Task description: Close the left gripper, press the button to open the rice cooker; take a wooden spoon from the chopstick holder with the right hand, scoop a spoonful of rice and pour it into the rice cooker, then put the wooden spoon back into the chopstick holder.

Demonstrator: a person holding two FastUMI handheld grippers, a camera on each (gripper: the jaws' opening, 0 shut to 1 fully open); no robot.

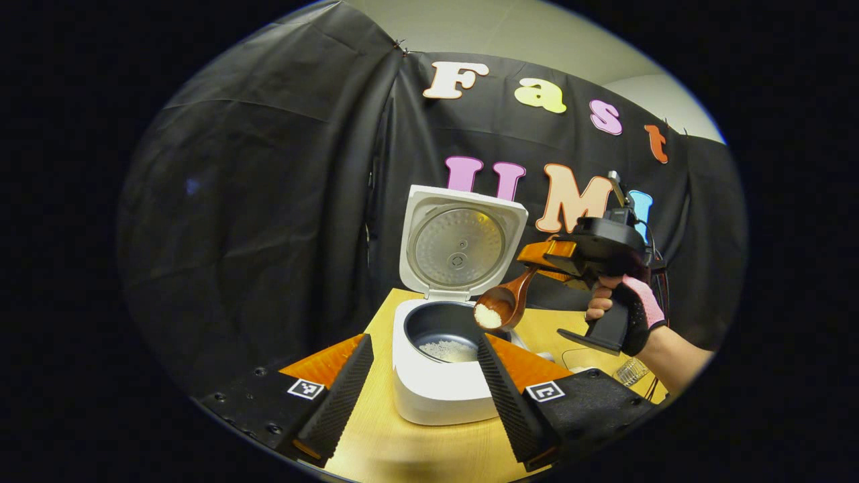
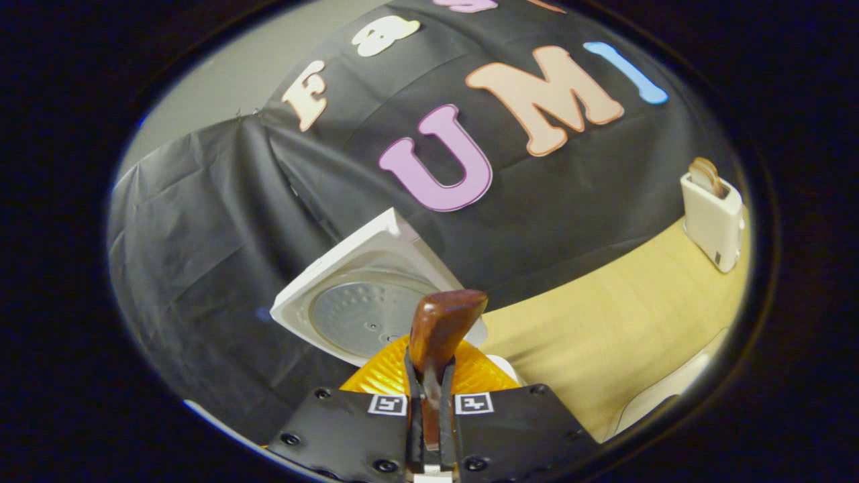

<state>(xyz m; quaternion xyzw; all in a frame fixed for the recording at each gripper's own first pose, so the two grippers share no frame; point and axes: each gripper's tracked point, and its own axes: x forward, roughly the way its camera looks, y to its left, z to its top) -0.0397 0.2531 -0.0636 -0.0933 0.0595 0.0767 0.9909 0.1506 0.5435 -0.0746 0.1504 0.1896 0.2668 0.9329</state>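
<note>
The white rice cooker (image 1: pixel 436 392) stands open on the wooden table, its lid (image 1: pixel 460 241) raised and some rice lying in the dark inner pot (image 1: pixel 446 335). My left gripper (image 1: pixel 426 386) hangs open in front of it, one finger on each side of the cooker. The right gripper (image 1: pixel 547 258), held by a gloved hand (image 1: pixel 634 312), grips the wooden spoon (image 1: pixel 500 305); the tilted bowl carries rice just above the pot's right rim. In the right gripper view my right gripper (image 2: pixel 429 396) is shut on the spoon's handle (image 2: pixel 439 332), with the lid (image 2: pixel 369 302) behind it.
A white chopstick holder (image 2: pixel 711 211) with wooden utensil tops stands at the far right of the table (image 2: pixel 604 329). A pale tray edge (image 2: pixel 671 389) lies near the lower right. A clear container (image 1: pixel 631 371) sits under the gloved hand.
</note>
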